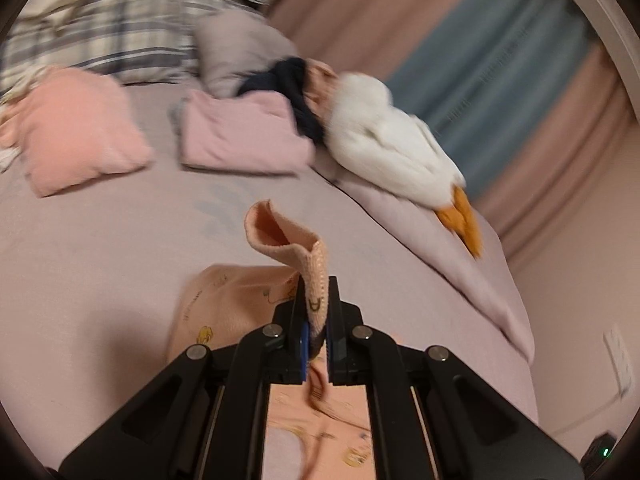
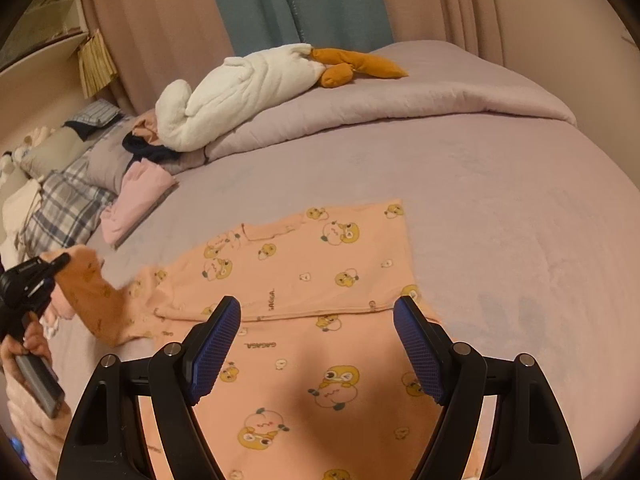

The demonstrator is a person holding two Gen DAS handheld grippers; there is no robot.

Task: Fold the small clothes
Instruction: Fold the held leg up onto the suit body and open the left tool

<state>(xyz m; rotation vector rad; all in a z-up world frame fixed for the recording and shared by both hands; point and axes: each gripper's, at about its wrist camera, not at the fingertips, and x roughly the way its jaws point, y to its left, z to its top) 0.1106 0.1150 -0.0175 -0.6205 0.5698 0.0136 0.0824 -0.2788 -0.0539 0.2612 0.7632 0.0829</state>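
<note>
Left gripper (image 1: 318, 312) clamped on peach garment's sleeve cuff (image 1: 280, 236), lifted off bed (image 2: 500, 200); right gripper (image 2: 318, 344) spread wide above garment (image 2: 320, 272).

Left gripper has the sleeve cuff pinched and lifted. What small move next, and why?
Probably carry the sleeve inward and lay it across the peach top: the left gripper is shut on its cuff, the body lies flat, and the right gripper hovers open above it.
</note>
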